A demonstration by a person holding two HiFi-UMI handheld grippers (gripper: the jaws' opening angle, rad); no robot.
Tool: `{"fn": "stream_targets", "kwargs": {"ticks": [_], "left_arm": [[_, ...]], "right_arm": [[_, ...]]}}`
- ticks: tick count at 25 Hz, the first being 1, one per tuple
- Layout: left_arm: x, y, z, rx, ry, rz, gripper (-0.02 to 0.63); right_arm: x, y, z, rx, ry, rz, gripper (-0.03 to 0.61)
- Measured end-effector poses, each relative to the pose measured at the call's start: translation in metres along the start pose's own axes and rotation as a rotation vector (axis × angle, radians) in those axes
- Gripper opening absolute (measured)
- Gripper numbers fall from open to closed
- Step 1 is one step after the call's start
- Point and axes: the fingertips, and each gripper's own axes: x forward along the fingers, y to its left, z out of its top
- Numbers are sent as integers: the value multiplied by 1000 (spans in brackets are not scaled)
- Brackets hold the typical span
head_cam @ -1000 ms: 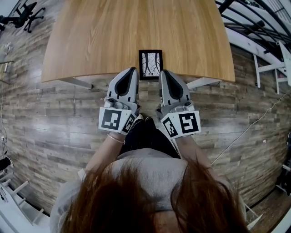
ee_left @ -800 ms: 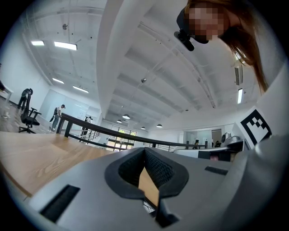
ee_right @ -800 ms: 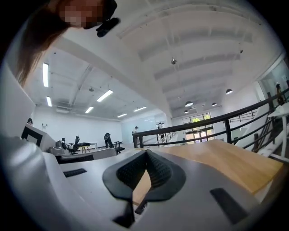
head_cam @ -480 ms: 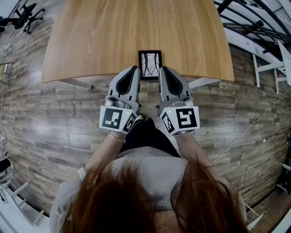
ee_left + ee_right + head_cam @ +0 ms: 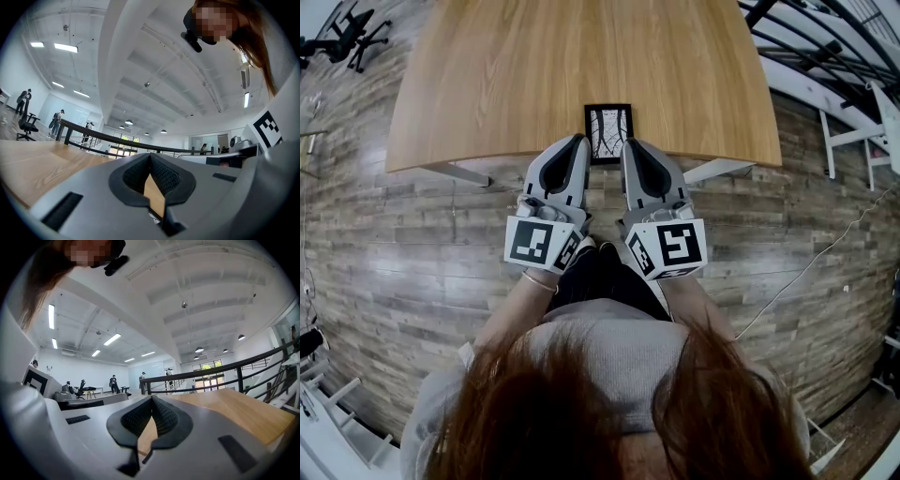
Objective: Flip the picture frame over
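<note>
Here, left tool point(image 5: 150, 155) closed, right tool point(image 5: 151, 397) closed

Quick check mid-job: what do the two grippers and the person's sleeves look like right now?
The left gripper and right gripper match: grey tapered shells with dark inlays on top and black dimpled pads. Each carries a white cube printed with black square markers. The person wears a grey top; no cables show.

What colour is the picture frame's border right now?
Black. The picture frame shows best in the head view, around a pale print with dark branching lines.
</note>
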Motion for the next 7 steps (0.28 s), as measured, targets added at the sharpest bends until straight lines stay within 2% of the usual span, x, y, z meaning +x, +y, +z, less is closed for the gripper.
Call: {"fn": "stream_targets", "kwargs": {"ticks": [7], "left_arm": [[3, -3, 4, 1, -12, -2, 6]], "right_arm": [[-2, 1, 3, -16, -7, -1, 14]]}}
